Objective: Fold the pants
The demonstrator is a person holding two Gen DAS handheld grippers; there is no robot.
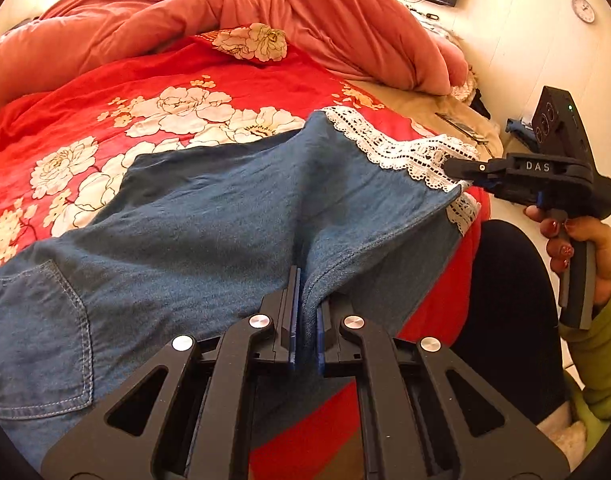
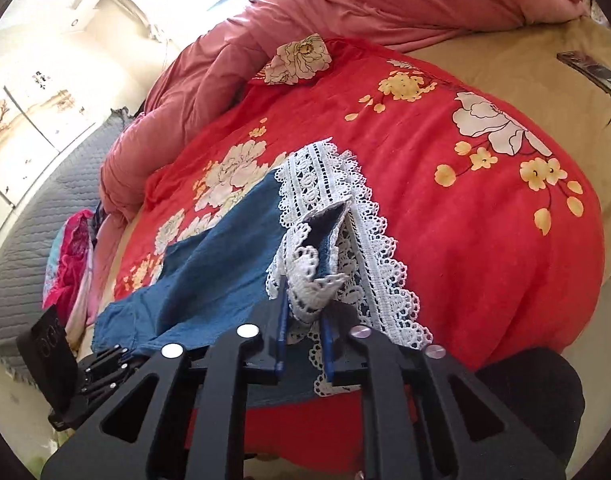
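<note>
The pants (image 1: 209, 216) are lying across the red sheet (image 1: 153, 84) on the bed, blue denim with a white lace hem (image 1: 401, 152), a back pocket (image 1: 37, 340) showing at the near left in the left view.

The left gripper (image 1: 305, 312) is pinching a raised fold of denim near the middle of the pants, its jaws pressed tight with the cloth bunching up between them. The right gripper (image 2: 303, 312) is clamping the lace hem end, jaws closed on a gathered wad of lace and denim that is standing up between the blue pads (image 2: 282, 320). From the left view, that gripper is reaching in from the right, a hand (image 1: 585, 248) wrapping its grip, green sleeve (image 1: 601, 352) behind it.

Between the two grips the leg is hanging a little slack, sagging onto the sheet near the bed's edge. The rest of the pants is resting flat.

Behind, a pink duvet (image 1: 265, 8) is heaping up at the far side, and a small flowered pillow (image 1: 253, 42) is sitting just beside it on the sheet.
</note>
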